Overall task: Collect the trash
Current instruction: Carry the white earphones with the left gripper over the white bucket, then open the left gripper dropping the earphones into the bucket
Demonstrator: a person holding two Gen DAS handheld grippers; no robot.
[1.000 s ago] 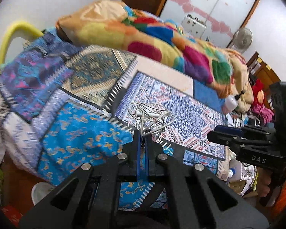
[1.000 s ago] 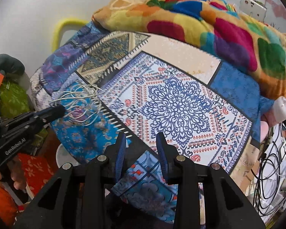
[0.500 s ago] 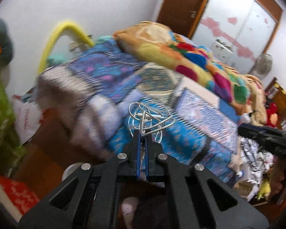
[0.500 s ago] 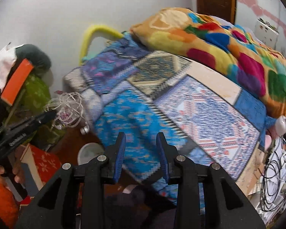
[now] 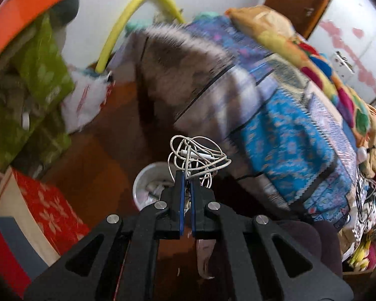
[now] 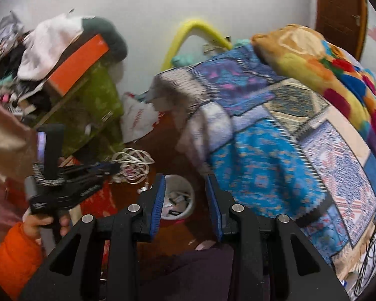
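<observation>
My left gripper (image 5: pixel 186 175) is shut on a tangled white cable (image 5: pixel 196 156) and holds it in the air, just above and in front of a small white trash bin (image 5: pixel 148 183) on the floor beside the bed. In the right wrist view the left gripper (image 6: pixel 112 168) shows at the left with the cable (image 6: pixel 132 165) hanging from its tip. My right gripper (image 6: pixel 185 188) is open and empty above the bin (image 6: pixel 179 200), which has scraps inside.
The bed with a patchwork blue cover (image 6: pixel 275 163) and a colourful blanket (image 6: pixel 338 70) fills the right. A cluttered shelf with green cloth (image 6: pixel 92 105) and an orange box (image 6: pixel 77 62) stands at the left. A red box (image 5: pixel 47 210) lies on the brown floor.
Both grippers have swung left, away from the bed top and down toward the floor. The left gripper has carried the cable over to the white bin.
</observation>
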